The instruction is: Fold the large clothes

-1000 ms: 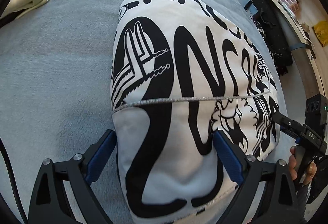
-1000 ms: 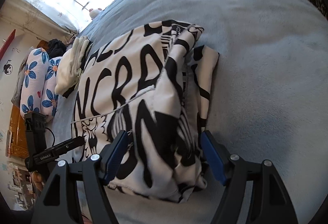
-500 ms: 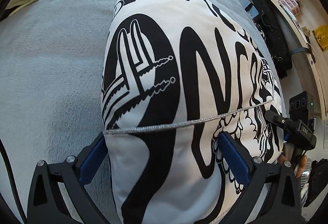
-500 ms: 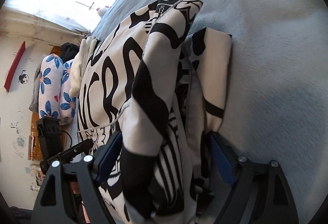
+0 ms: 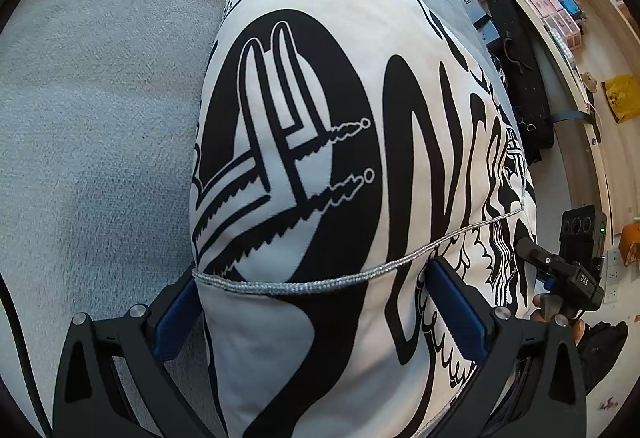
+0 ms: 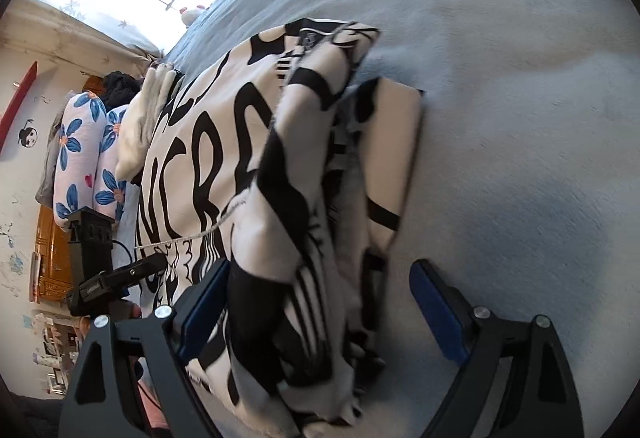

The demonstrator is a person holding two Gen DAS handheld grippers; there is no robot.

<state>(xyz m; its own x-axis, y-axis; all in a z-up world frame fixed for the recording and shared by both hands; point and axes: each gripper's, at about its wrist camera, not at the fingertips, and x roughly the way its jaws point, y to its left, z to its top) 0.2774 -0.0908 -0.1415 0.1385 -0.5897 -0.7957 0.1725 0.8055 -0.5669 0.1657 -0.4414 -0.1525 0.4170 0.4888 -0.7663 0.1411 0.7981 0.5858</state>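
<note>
Your left tool [image 5: 316,310] stands spread wide astride the folded black-and-white garment [image 5: 320,141] on the bed [image 5: 92,117], gripping nothing. At its three o'clock edge your right tool [image 6: 316,302] is opening to let the bunched layers settle.

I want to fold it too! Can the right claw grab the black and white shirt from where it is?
Probably yes. The right claw is opening around the shirt, whose bunched edge lies between its pads with nothing in the way.
</note>
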